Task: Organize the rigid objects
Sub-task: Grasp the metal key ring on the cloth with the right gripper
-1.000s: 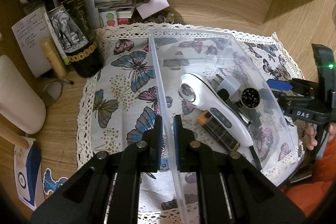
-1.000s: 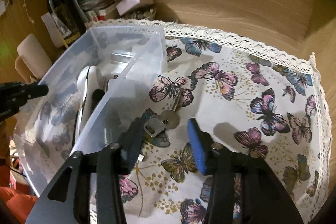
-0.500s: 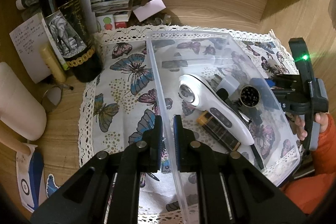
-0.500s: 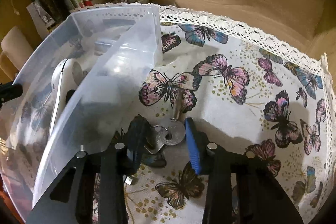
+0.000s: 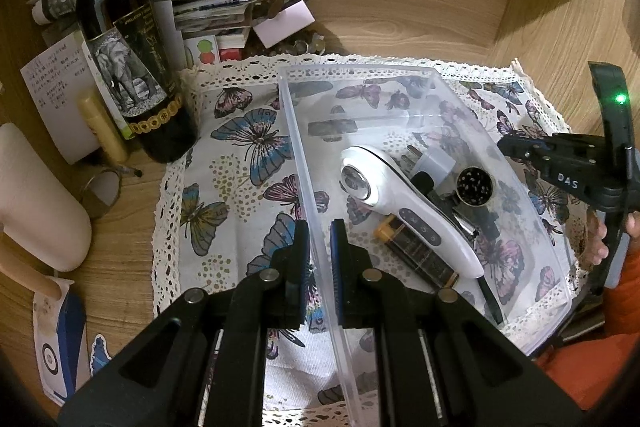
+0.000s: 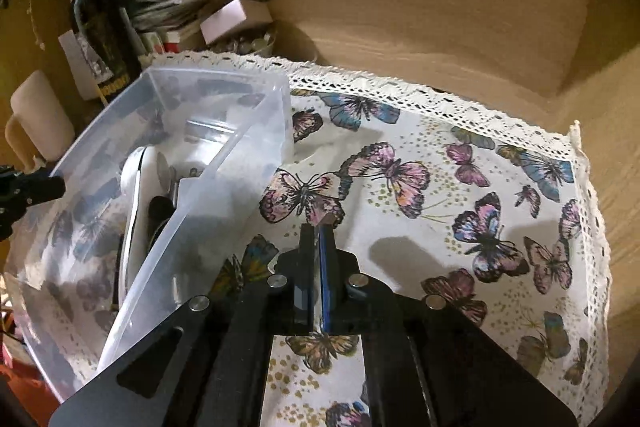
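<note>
My left gripper (image 5: 318, 227) is shut on the left wall of a clear plastic bin (image 5: 296, 147) that stands on a butterfly cloth (image 5: 240, 187). Inside the bin lie a white handheld device (image 5: 400, 203), a black cylinder (image 5: 416, 255), a white plug (image 5: 434, 159) and a round black piece (image 5: 474, 185). Just right of the bin (image 6: 224, 155), my right gripper (image 6: 318, 231) hangs over the cloth (image 6: 440, 187), its jaws closing tight on a flat silvery key of which only a thin edge shows between the pads. From the left wrist, the right gripper (image 5: 516, 149) appears beyond the bin's right wall.
A dark wine bottle (image 5: 128, 67), a stack of papers and small boxes (image 5: 216, 15) and a cream mug (image 5: 36, 203) crowd the back left. Wooden walls close in behind and to the right. A hand (image 5: 596, 239) in an orange sleeve holds the right gripper.
The right jaws came together on the key that lay on the cloth beside the bin, and the gripper rose a little with it. The left gripper kept its hold on the bin wall.
</note>
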